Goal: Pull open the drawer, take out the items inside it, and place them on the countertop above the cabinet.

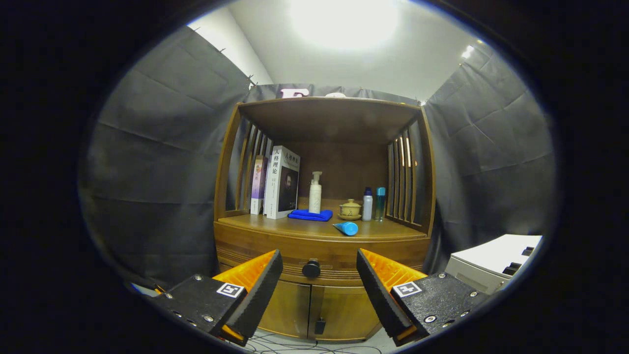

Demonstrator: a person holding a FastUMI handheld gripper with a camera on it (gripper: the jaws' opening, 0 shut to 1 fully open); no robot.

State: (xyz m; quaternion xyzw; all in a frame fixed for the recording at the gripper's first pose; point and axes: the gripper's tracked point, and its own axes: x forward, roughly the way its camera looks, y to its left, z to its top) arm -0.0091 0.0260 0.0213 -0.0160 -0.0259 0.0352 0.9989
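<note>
A wooden cabinet (322,246) stands ahead with its drawer (275,263) closed, a dark round knob (311,268) at the drawer's middle. My gripper (319,282) is open, its two fingers spread wide on either side of the knob and still short of it, touching nothing. On the countertop (383,231) above the drawer lie a blue tube (347,228) on its side and a folded blue cloth (310,215). What the drawer holds is hidden.
Further back on the countertop stand books (280,183), a white pump bottle (315,192), a small lidded cup (350,209) and two slim bottles (373,204). Two lower doors (314,312) sit under the drawer. A white box (491,263) stands right of the cabinet; cables lie on the floor.
</note>
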